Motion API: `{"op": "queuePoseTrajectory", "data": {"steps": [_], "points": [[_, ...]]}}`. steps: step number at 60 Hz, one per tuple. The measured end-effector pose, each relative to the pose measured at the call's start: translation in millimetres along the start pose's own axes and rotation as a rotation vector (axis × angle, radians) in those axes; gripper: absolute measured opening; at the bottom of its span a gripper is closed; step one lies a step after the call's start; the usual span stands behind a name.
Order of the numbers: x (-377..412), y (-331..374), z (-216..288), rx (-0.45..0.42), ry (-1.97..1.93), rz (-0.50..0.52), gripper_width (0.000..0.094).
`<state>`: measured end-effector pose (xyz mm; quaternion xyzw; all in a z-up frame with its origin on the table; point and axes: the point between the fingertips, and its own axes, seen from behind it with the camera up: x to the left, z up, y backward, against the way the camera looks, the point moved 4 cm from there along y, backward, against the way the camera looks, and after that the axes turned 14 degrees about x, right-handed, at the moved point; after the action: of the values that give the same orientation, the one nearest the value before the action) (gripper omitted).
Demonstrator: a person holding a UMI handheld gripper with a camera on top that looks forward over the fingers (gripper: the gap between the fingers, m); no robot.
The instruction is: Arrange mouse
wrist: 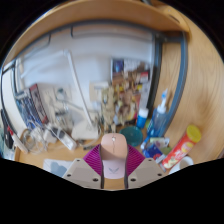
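Observation:
A pale pink and white computer mouse sits between my two fingers, with its rounded nose pointing away from me. The magenta pads press against its left and right sides. My gripper is shut on the mouse and holds it above the wooden desk. The rear of the mouse, marked with a small logo, lies between the white finger bodies.
A blue spray bottle and a red can with a yellow lid stand to the right beyond the fingers. Cluttered items and cables lie at the back left. A shelf edge runs overhead.

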<state>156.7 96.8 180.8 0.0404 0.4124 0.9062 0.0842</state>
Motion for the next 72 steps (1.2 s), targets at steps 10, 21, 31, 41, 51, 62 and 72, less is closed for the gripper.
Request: {"op": "queuePoseTrajectory", "data": {"steps": [10,21,31,41,51,62,72], "points": [[45.3,90.3,67.8,-0.182,0.022,0.043,0.0267],[125.3,96.9,56.0,-0.186,0.112,0.11,0.0265],[176.2,22.0,-24.4,-0.001,0.157,0.146,0.0264],[194.6,-48.3,-115.8,0.189,0.205,0.148,0.0267],[197.0,-74.0,-160.1,0.279,0.197,0.145,0.0287],[197.6,-75.5,-164.6,0.283,0.203,0.143,0.0412],[186.4,-60.0,-156.8,0.293,0.124,0.125,0.0676]]}}
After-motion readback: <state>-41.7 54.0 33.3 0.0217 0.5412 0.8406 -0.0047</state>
